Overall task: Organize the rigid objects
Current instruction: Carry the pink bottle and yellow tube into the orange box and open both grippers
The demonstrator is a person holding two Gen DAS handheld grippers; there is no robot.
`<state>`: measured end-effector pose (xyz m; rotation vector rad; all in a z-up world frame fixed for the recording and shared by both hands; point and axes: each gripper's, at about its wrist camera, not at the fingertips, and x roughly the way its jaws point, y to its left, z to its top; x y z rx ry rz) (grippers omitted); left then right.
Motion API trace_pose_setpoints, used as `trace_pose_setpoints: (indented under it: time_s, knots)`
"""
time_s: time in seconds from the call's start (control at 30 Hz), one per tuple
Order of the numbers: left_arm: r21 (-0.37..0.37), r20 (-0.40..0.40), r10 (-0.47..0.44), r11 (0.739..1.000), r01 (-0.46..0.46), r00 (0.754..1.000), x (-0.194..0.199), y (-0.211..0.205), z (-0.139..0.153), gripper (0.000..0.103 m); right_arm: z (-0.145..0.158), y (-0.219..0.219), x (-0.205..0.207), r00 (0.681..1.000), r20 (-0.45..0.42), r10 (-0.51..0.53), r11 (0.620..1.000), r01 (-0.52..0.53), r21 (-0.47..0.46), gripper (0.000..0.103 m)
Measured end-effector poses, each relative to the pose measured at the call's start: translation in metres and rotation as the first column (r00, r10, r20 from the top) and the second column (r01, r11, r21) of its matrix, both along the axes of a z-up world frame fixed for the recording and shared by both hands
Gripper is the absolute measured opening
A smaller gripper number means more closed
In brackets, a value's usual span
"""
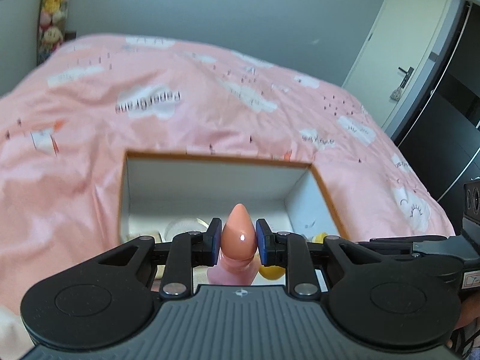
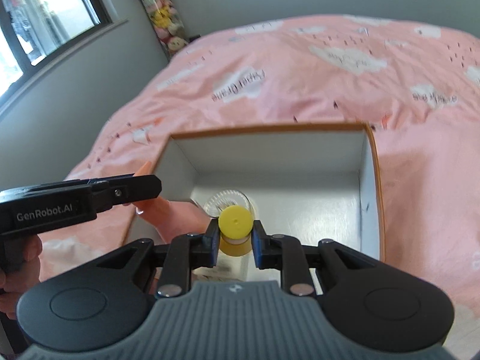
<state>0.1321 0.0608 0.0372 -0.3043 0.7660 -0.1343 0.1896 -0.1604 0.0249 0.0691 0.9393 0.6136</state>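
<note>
Over the open white box (image 2: 367, 186) on the pink bed (image 1: 90, 126), the left tool (image 1: 238, 241) pinches a peach, pointed piece (image 1: 238, 234) on its curved flanks; the right tool (image 2: 234, 234) clamps a yellow-capped bottle (image 2: 235, 222) just below the cap. Both grips look shallow — the tapered piece could squirt out of the pads, or the bottle drop onto the clear jar (image 2: 228, 202) below; with the tools so close together, they might also collide.

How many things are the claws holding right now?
2. The left claw pinches a pink, pointy toy over the white box. The right claw pinches a little bottle with a yellow cap over that box. More things lie inside, partly hidden.
</note>
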Motion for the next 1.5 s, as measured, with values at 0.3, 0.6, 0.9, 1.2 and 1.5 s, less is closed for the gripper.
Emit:
trace_pose_setpoints:
  time_s: [0.3, 0.6, 0.9, 1.2, 1.5]
  knots:
    - [-0.066, -0.084, -0.010, 0.998, 0.005, 0.996, 0.013, -0.018, -0.043, 0.027, -0.034, -0.013, 0.012, 0.999, -0.050, -0.018, 0.996, 0.013, -0.091, 0.021]
    - [-0.009, -0.131, -0.051, 0.999, 0.051, 0.990, 0.020, -0.039, -0.058, 0.027, -0.059, -0.021, 0.025, 0.991, -0.130, 0.019, 0.983, -0.043, -0.180, 0.021]
    - [0.026, -0.166, -0.058, 0.998, 0.063, 0.984, 0.023, -0.047, -0.065, 0.027, -0.072, -0.010, 0.027, 0.986, -0.157, 0.052, 0.972, -0.086, -0.220, 0.021]
    - [0.013, -0.187, -0.074, 0.997, 0.078, 0.980, 0.023, -0.050, -0.068, 0.028, -0.085, -0.008, 0.034, 0.978, -0.207, 0.035, 0.974, -0.080, -0.212, 0.023]
    - [0.006, -0.171, -0.043, 0.999, 0.044, 0.984, 0.018, -0.048, -0.062, 0.053, -0.081, -0.011, 0.032, 0.980, -0.196, 0.020, 0.973, -0.064, -0.221, 0.025]
